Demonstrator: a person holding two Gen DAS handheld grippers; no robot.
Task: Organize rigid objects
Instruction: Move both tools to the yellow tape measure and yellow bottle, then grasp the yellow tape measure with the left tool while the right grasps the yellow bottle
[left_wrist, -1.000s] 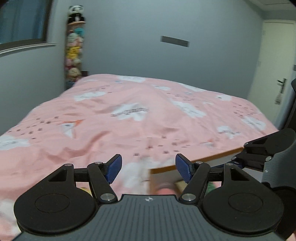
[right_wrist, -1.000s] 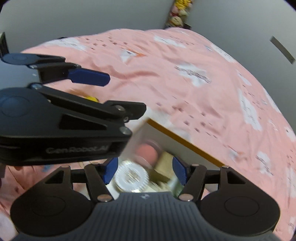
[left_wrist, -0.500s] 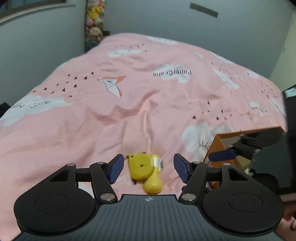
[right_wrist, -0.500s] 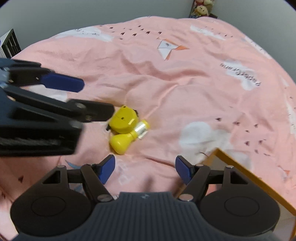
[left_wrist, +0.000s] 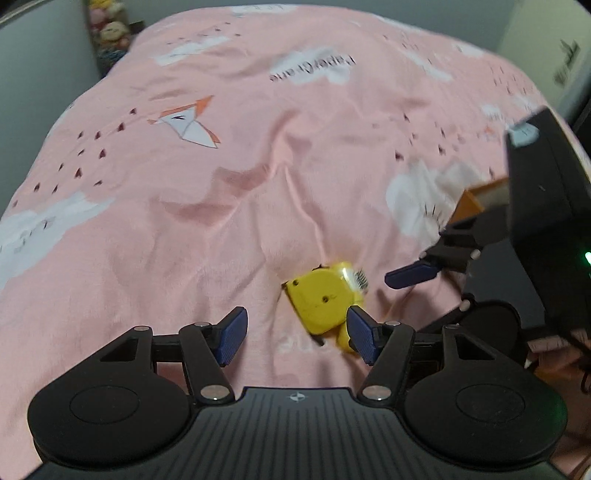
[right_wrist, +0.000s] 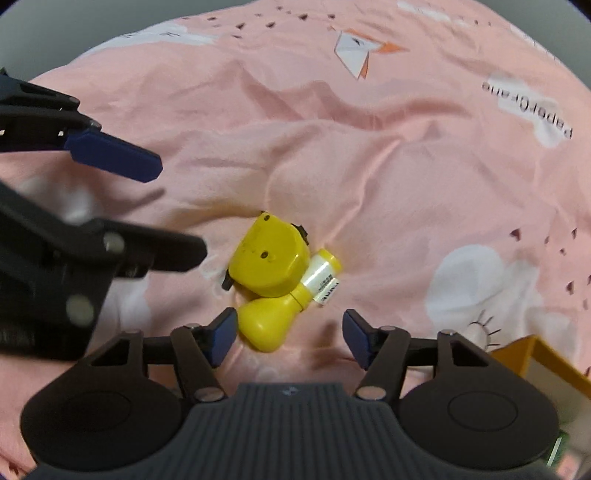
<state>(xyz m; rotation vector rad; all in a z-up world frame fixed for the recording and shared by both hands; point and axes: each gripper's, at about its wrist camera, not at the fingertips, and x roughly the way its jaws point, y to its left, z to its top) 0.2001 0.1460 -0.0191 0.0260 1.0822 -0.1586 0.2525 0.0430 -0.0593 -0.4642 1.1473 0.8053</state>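
Two grippers hang over a wide pink bedspread (left_wrist: 155, 236) printed with white clouds, small dark birds and a folded paper crane, and the cloth lies rumpled in soft ridges across the whole bed. At the far corner of the room a pile of stuffed toys (left_wrist: 110, 33) sits against the grey wall. An orange-edged box (right_wrist: 546, 365) rests on the bedding off to the right, only its corner showing past the right gripper; what it holds is too blurred to name.

The left gripper (left_wrist: 295, 330) has its blue-padded fingers spread wide, nothing between them. Its right pad sits just in front of the yellow things, but I cannot tell whether it touches them. The right gripper (right_wrist: 290, 338) is spread just as wide and holds nothing; its left pad is close beside the bulb end of the bottle.

Down in a hollow of the bedspread, between the two grippers, lie the task's things. A yellow tape measure (right_wrist: 271, 260) with a black tab lies flat, partly on top of a small yellow bottle (right_wrist: 275, 321). The bottle is on its side, its fat rounded end toward the right gripper and its labelled neck and cap pointing away to the right.
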